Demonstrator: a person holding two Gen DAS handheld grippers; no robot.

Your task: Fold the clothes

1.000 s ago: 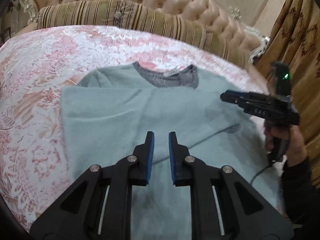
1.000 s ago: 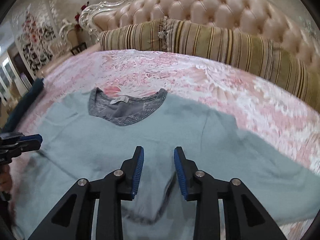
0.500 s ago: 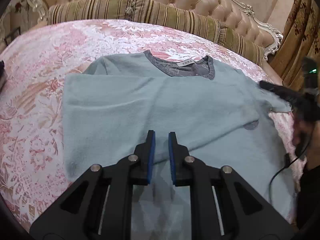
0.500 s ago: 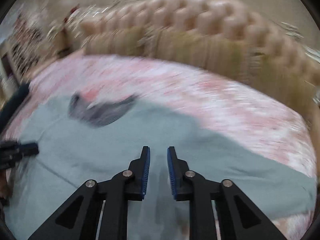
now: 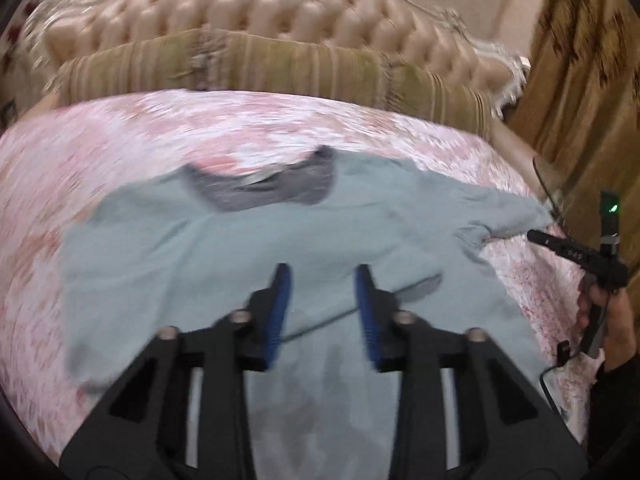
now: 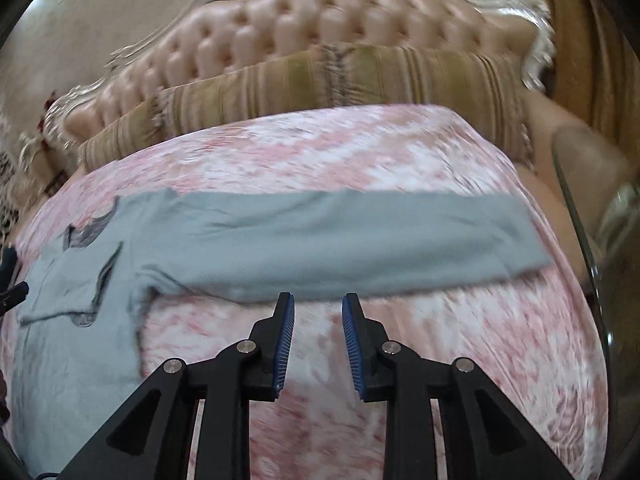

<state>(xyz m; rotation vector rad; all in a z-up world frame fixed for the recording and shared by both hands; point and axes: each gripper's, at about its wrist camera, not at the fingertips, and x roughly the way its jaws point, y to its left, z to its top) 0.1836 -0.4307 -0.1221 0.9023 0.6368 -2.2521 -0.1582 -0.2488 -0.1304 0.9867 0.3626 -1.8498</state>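
On the left of the pink floral bed (image 5: 280,120), the blue-grey long-sleeved top (image 5: 240,248) lies face up with its dark grey neckline (image 5: 264,188) toward the striped bolster (image 5: 248,60) and tufted headboard (image 5: 280,8). That side of the garment ends in a straight edge with no sleeve sticking out, so the left sleeve looks already folded in over the body, with a dark cuff (image 5: 420,286) showing on the chest. The left hand-held gripper (image 5: 322,280) hovers above the middle of the top, its jaws opening and nothing caught between the blue pads. Further right, the other sleeve (image 6: 360,232) stretches out flat and straight across the bedspread, well clear of the body, so this fold is not yet made. The right hand-held gripper (image 6: 318,308) sits just short of that sleeve's near edge over bare bedspread, jaws opening a little and empty. By my reading the task is at an early stage: one side tucked, the right sleeve still to be brought across, then the body folded up.
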